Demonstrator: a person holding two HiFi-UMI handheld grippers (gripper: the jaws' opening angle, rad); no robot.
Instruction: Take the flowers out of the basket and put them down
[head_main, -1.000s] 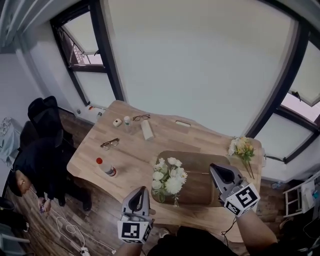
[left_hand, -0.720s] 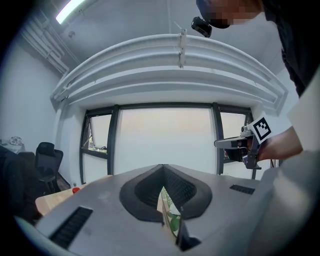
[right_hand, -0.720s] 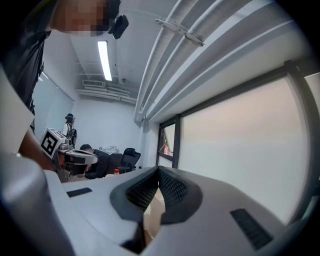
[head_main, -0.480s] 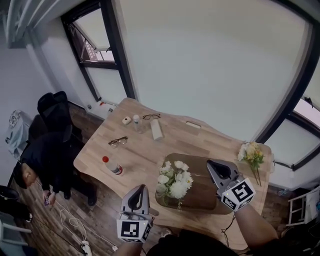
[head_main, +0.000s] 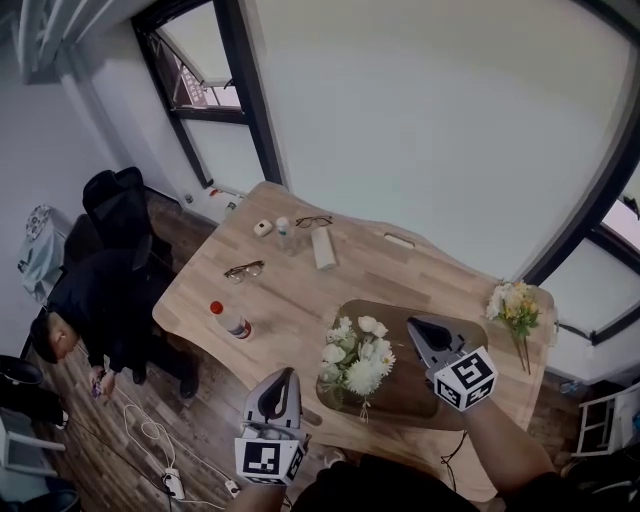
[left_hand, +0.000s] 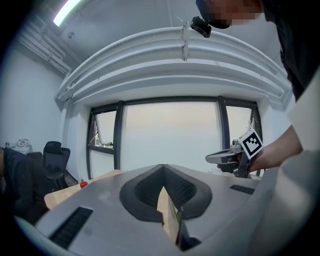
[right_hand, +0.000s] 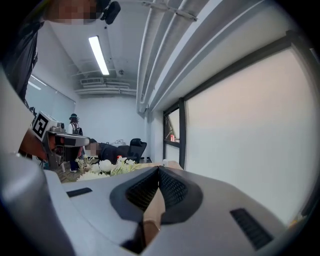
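Note:
A bunch of white flowers (head_main: 357, 357) lies in the left part of the dark oval basket (head_main: 396, 378) on the wooden table (head_main: 290, 290); it also shows in the right gripper view (right_hand: 102, 166). A second bunch, yellow and white (head_main: 515, 304), rests on the table's far right corner. My left gripper (head_main: 283, 373) hovers off the near table edge, left of the basket, shut and empty (left_hand: 162, 169). My right gripper (head_main: 413, 323) hangs over the basket's right half, to the right of the white flowers, shut with nothing in it (right_hand: 159, 170).
On the table's left part lie glasses (head_main: 244, 269), a red-capped bottle (head_main: 230, 320), a white cylinder (head_main: 323, 247), a small bottle (head_main: 283, 232) and more glasses (head_main: 313, 221). A person in dark clothes (head_main: 90, 300) crouches left of the table by an office chair (head_main: 120, 200). Cables (head_main: 150, 440) trail on the floor.
The head view has shifted, so the table sits further right in the picture. The right gripper drifted slightly toward the white flowers. Both grippers stayed shut.

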